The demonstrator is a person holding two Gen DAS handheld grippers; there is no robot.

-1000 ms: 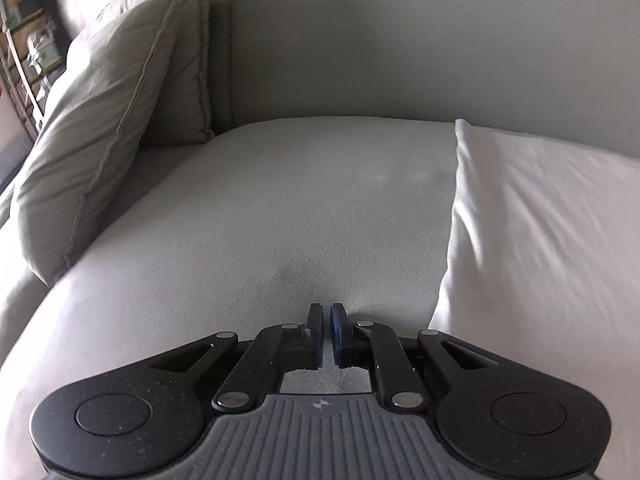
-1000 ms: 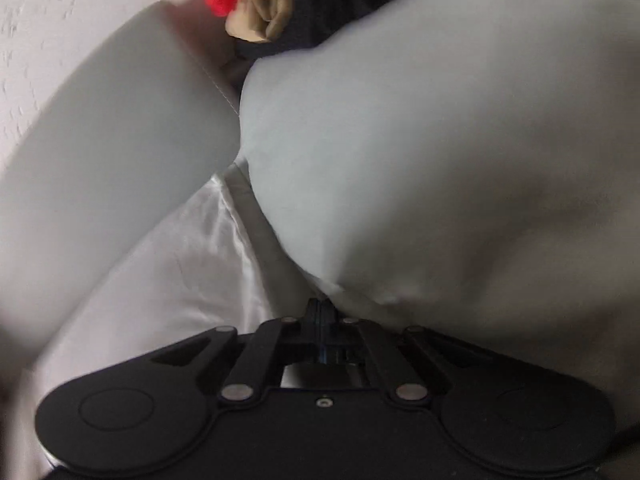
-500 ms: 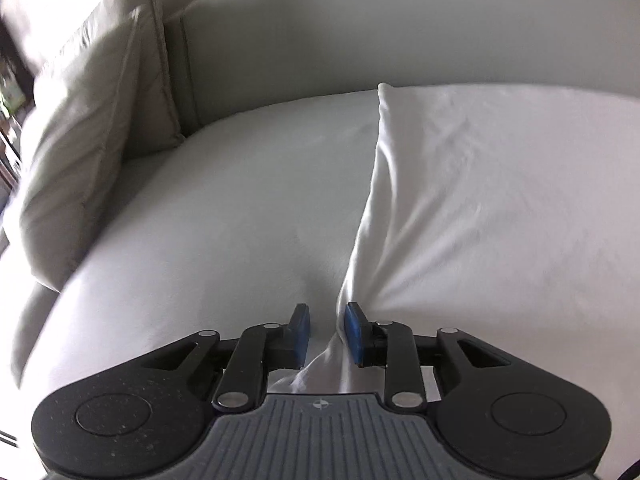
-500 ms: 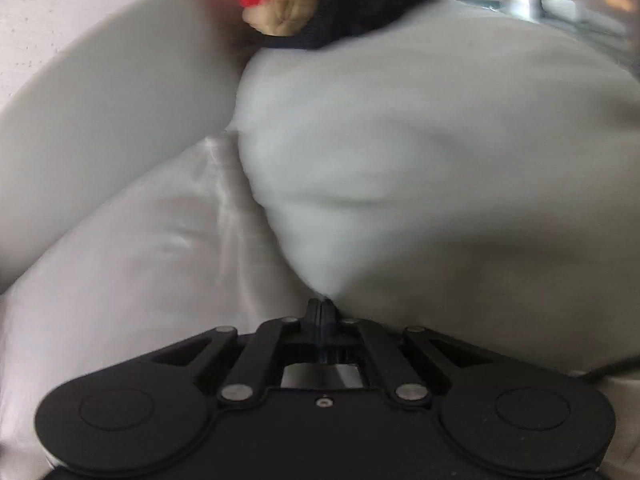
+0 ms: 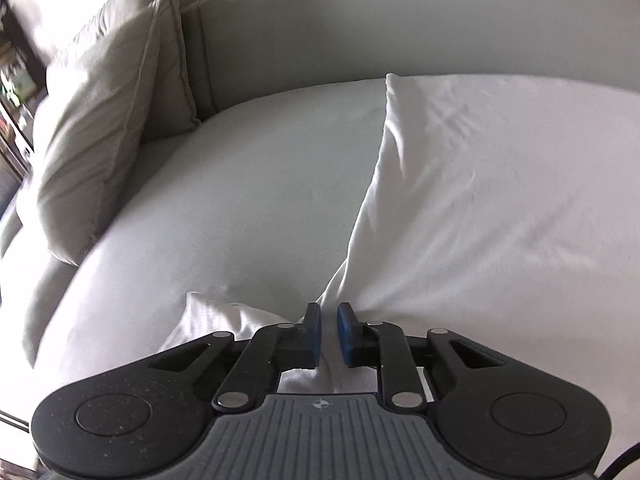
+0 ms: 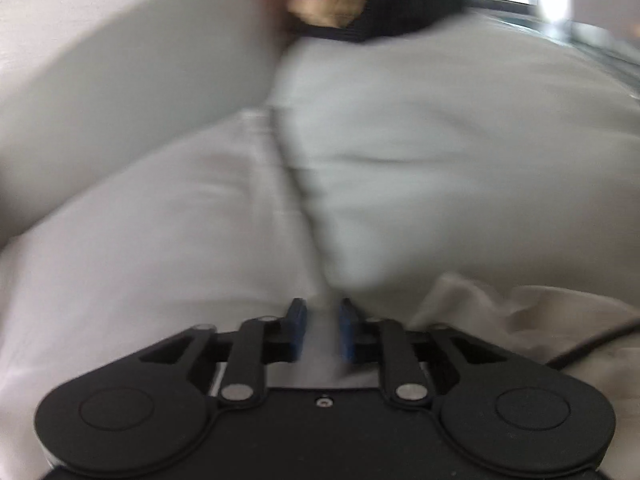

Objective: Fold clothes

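A white garment (image 5: 500, 200) lies spread on the grey sofa seat (image 5: 240, 200), its left edge running down to my left gripper (image 5: 329, 334). The blue pads are closing on a bunched fold of that edge, and creases fan out from them. A loose white corner (image 5: 216, 316) sticks out left of the fingers. In the blurred right wrist view, my right gripper (image 6: 322, 330) is opening, its pads apart over pale cloth without pressing on it. The white garment (image 6: 160, 240) fills the lower left there.
A grey pillow (image 5: 100, 120) leans at the sofa's left end under the backrest (image 5: 400, 20). A plump grey cushion (image 6: 460, 160) bulges ahead of the right gripper, with red, tan and black clothes (image 6: 380, 0) behind it. Crumpled beige cloth (image 6: 520, 312) and a dark cable (image 6: 592, 344) lie at right.
The left gripper slid right from bare seat onto the garment's edge, widened, then narrowed around the fold. The right gripper's pads went from shut to apart, and beige cloth came into view.
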